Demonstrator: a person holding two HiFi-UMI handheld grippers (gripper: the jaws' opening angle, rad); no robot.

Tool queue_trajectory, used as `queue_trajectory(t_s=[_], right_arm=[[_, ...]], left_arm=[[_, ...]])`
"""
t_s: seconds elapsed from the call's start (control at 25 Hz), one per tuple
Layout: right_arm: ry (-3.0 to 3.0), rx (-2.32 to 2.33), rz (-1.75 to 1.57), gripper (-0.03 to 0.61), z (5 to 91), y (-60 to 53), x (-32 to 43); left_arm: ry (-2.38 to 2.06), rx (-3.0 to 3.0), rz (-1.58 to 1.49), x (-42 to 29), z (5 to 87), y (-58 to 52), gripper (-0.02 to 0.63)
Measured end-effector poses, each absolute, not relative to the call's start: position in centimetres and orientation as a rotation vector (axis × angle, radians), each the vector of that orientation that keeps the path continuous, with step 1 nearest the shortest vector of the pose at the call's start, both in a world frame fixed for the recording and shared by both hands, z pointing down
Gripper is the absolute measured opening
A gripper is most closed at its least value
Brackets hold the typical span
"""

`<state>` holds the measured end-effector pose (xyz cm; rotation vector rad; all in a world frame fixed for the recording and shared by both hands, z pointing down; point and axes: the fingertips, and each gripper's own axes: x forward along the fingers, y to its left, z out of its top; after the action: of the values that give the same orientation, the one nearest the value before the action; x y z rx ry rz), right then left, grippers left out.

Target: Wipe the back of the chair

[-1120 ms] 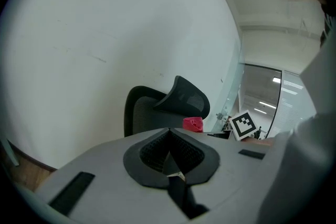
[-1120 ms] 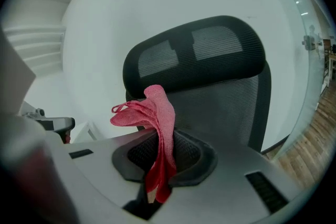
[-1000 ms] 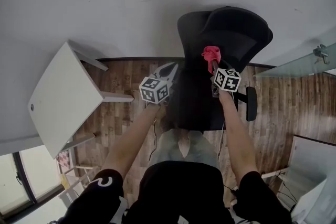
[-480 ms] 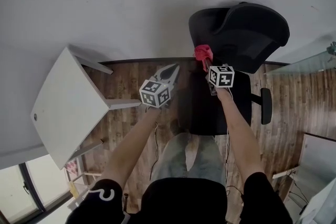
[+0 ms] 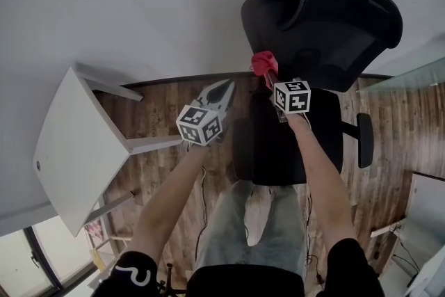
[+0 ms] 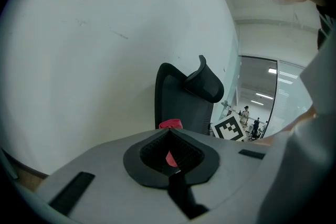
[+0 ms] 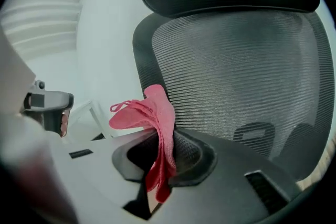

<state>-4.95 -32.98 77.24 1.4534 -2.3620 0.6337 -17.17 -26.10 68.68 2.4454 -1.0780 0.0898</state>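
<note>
A black office chair (image 5: 316,24) with a mesh back (image 7: 236,71) and a headrest stands against the white wall. My right gripper (image 5: 272,81) is shut on a red cloth (image 5: 263,63), which it holds up at the left edge of the chair's back. In the right gripper view the cloth (image 7: 158,115) sticks out of the jaws, close to the mesh. My left gripper (image 5: 222,89) hangs in the air left of the chair, shut and holding nothing. The left gripper view shows the chair (image 6: 181,102) side-on with the cloth (image 6: 170,124) in front of it.
A white table (image 5: 73,146) stands at the left over the wood floor (image 5: 163,104). A glass panel (image 5: 410,73) is at the right. The chair's armrest (image 5: 364,140) juts out on the right. The person's legs are below the seat.
The right gripper and cloth have moved from the middle of the chair's back to its left edge. The head view has shifted, and the left gripper has stayed beside the chair.
</note>
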Motion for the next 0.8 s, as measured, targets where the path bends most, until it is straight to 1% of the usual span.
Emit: queue_trajectory(t_s=[0.24,0.36,0.52,0.8], right_arm=[[-2.384,1.430,0.538,0.072,76.8,-34.2,-3.5],[-2.367,1.466,0.534,0.072,76.3,-34.3,-1.2],[-2.346,1.543,0.563,0.072,75.3,-34.5,3.6],[-2.291,1.679,0.594,0.072,74.6,-34.8,14.2]], left_arm=[[-1.102,2.458,0.073,-15.7,68.7,-26.7,0.023],[-1.101,2.469,0.089,-13.6,68.2,-26.5,0.023],[-1.089,2.501,0.093,-9.8,66.8,-26.0,0.025],[-1.082,2.539,0.071,-3.4,65.2,-25.4,0.024]])
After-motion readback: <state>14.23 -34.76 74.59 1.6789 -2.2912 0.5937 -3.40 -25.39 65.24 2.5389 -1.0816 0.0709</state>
